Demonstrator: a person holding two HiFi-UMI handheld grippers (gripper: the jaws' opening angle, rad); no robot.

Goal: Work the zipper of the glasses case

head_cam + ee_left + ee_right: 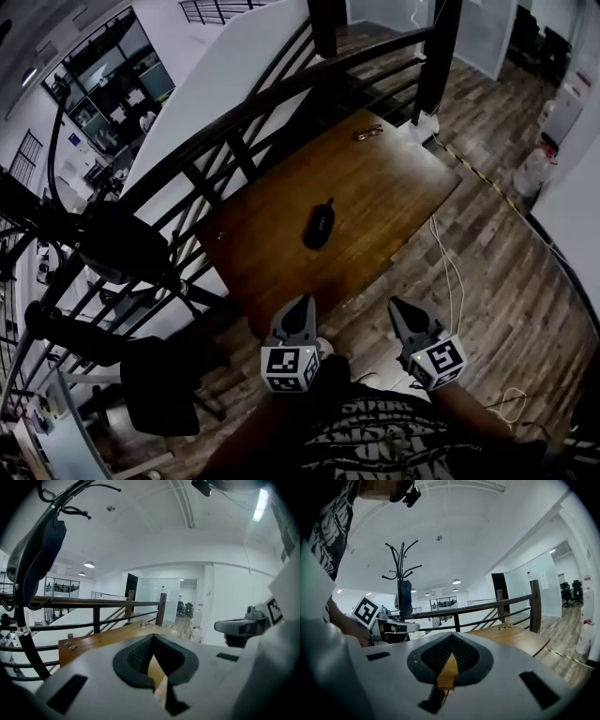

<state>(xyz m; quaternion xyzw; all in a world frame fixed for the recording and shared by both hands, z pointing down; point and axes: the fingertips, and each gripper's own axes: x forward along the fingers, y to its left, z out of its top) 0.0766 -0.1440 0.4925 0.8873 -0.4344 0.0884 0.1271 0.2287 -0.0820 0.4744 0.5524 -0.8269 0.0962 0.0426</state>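
Note:
A black oval glasses case lies closed near the middle of the wooden table. Both grippers hover short of the table's near edge, well apart from the case. My left gripper and my right gripper point toward the table, side by side. Each has its jaws shut with nothing between them. In the left gripper view the shut left gripper blocks the case, and the right gripper shows at the right. The right gripper view shows its own gripper and, to the left, the left gripper.
A pair of glasses rests at the table's far end. A dark railing runs along the table's left side. A coat rack with a dark bag stands left. White cables trail on the wood floor to the right.

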